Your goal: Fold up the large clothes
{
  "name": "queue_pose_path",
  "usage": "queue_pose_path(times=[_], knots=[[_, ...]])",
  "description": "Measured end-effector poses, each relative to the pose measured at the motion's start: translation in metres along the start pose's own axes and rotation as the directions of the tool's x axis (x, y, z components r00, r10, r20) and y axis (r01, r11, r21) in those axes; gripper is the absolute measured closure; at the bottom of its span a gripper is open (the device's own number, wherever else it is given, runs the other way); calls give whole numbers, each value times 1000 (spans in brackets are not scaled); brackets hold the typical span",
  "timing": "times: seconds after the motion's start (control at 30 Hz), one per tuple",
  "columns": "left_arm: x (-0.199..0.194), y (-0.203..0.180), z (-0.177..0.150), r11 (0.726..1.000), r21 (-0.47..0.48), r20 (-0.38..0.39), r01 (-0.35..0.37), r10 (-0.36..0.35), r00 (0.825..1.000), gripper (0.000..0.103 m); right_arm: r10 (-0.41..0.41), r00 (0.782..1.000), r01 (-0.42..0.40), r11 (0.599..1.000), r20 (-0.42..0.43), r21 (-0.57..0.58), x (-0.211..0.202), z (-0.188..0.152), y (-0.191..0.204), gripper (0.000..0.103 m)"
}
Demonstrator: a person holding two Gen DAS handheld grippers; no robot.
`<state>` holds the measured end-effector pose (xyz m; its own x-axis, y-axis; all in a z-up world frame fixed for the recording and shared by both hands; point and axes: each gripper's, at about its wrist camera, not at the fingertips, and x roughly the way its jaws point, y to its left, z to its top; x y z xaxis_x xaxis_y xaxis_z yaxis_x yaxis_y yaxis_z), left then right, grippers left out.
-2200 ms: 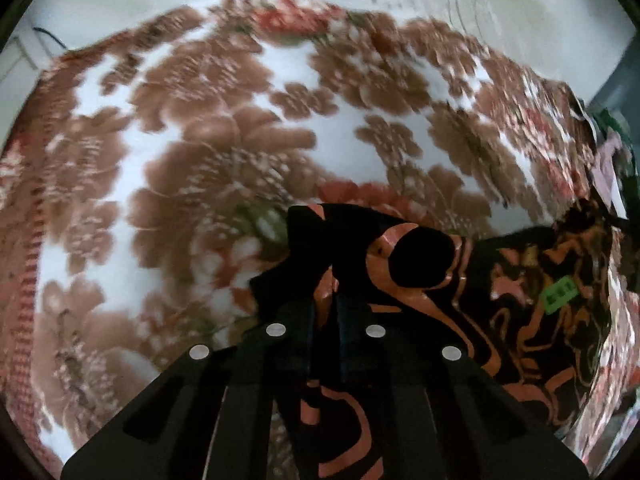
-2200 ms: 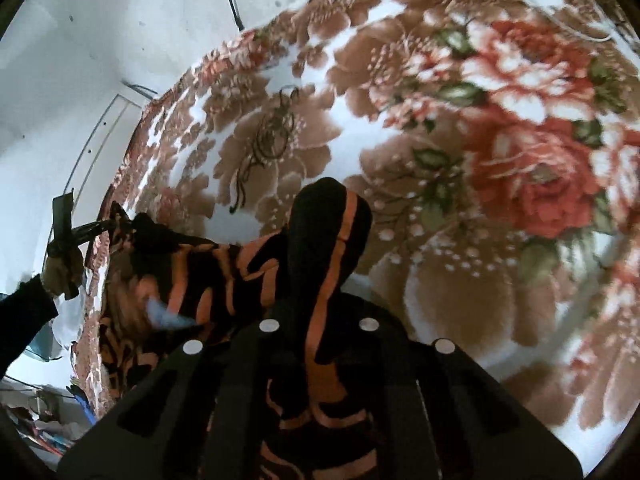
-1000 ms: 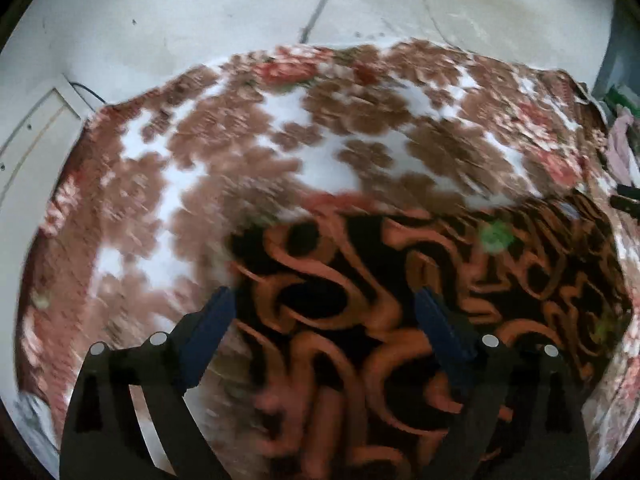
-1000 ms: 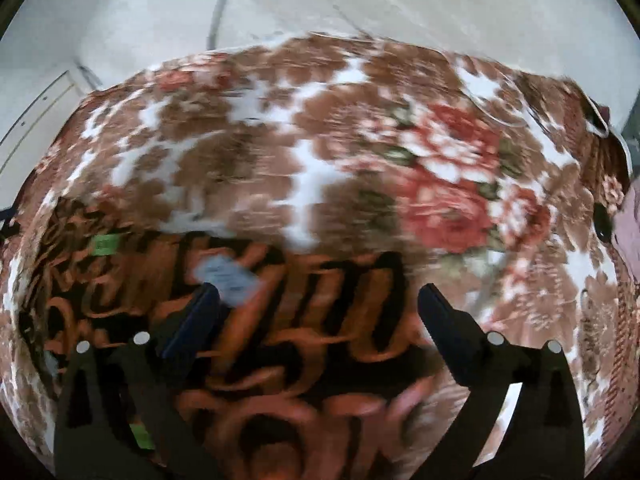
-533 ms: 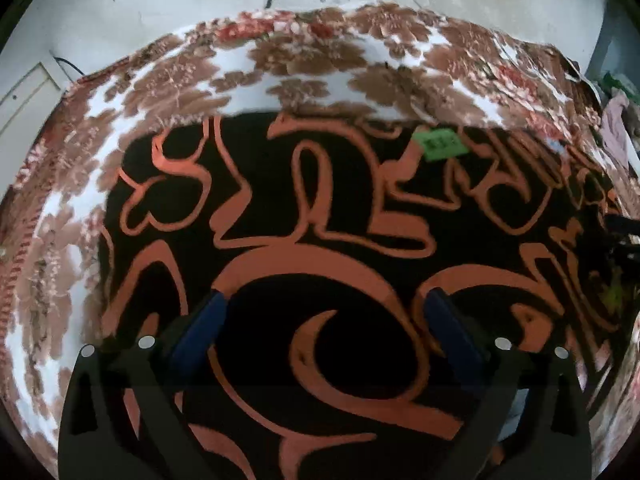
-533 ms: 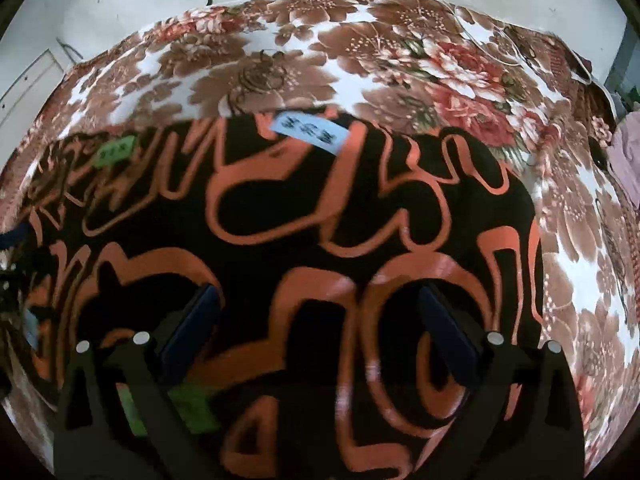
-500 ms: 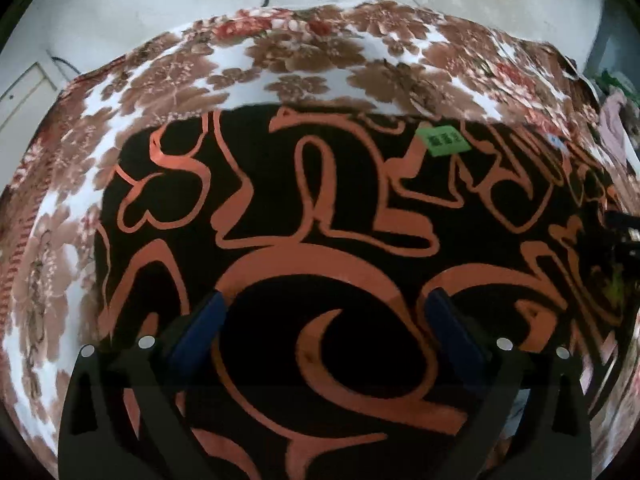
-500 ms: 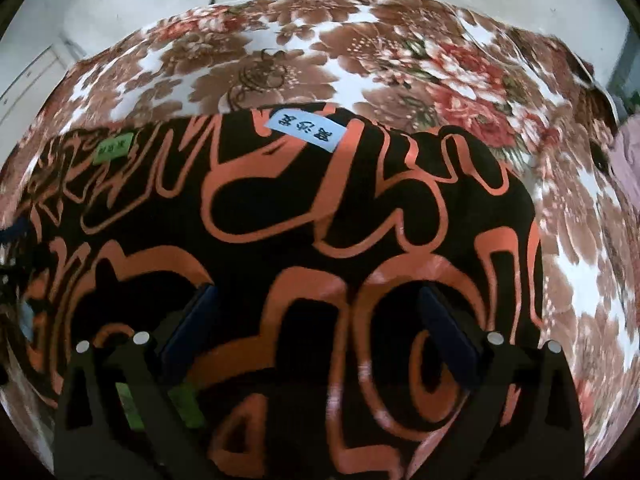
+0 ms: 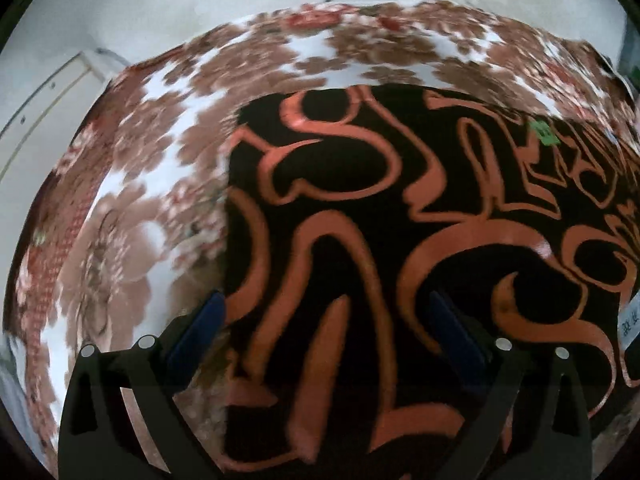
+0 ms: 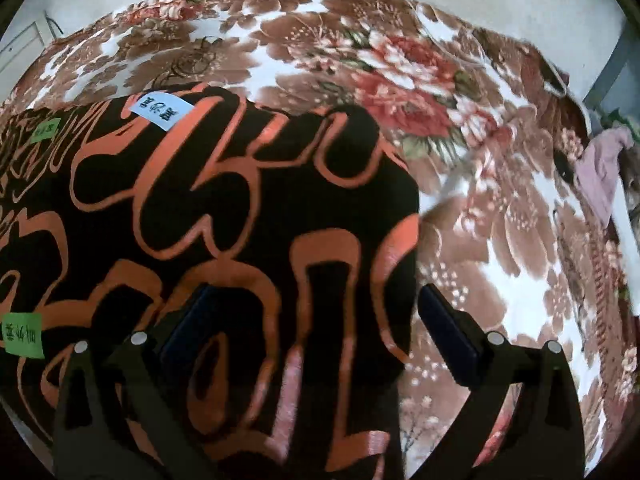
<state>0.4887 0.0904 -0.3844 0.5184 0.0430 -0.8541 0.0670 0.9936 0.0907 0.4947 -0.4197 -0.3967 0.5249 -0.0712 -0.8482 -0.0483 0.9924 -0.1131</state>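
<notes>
A black garment with orange swirl patterns (image 9: 400,240) lies spread flat on a floral blanket (image 9: 168,152). My left gripper (image 9: 328,328) is open, its blue-padded jaws wide apart over the garment's left edge, one pad off the cloth over the blanket. In the right wrist view the same garment (image 10: 224,220) fills the left half. My right gripper (image 10: 312,320) is open too, straddling the garment's right edge with its right pad over the blanket (image 10: 500,240). Neither grips the cloth. A blue label (image 10: 162,111) and green labels (image 10: 22,336) are stuck on the garment.
The blanket covers a bed that ends at a pale wall (image 9: 200,0) behind. A pink cloth (image 10: 600,172) lies at the bed's right edge. Another green label (image 9: 544,134) sits on the garment toward the right in the left wrist view.
Both grippers let go of the garment, which now lies flat. Over the last half second both have sunk closer to the cloth and shifted outward, each over a side edge.
</notes>
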Motion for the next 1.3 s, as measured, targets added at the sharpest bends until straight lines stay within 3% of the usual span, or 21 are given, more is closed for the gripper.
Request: queue_pose_path(times=[0.13,0.23,0.37,0.43,0.6,0.73,0.83,0.9,0.97,1.03,1.2,1.3], knots=[[-38,2,-10,999,21,33,27,-28,999,6,-21,999,21,1000,28,1,-22,1,7,5],[-73,8,-30,992,-84,67,90,-84,994,6,6,998,-6,1000,67,-4,-45,0,23,5],[-95,0,-73,938,-270,71,217,-206,976,5,71,994,-73,997,80,15,-64,-4,49,5],[-96,-10,-92,914,-322,77,246,-234,969,5,100,992,-101,995,76,18,-67,-4,64,5],[-84,-47,-133,836,-443,115,324,-305,945,6,160,985,-160,987,58,-3,-68,-4,102,5],[-69,-71,-138,788,-485,152,379,-351,924,6,178,983,-177,984,39,-13,-69,-3,118,5],[-52,-78,-140,737,-527,185,424,-388,903,6,193,981,-194,981,28,15,-69,1,123,5],[-40,-70,-145,671,-585,226,456,-405,886,6,201,979,-202,979,30,13,-71,3,127,5],[-32,-57,-149,585,-642,286,495,-416,863,6,198,980,-198,980,30,-15,-70,3,135,5],[-29,-42,-149,525,-666,348,530,-410,843,6,178,984,-177,983,16,-53,-64,1,143,5],[-12,8,-143,468,-718,411,515,-312,857,6,131,991,-130,989,-2,-74,-55,-10,150,5],[-3,19,-132,460,-726,428,511,-279,859,6,124,992,-123,991,2,-56,-56,-12,150,5]])
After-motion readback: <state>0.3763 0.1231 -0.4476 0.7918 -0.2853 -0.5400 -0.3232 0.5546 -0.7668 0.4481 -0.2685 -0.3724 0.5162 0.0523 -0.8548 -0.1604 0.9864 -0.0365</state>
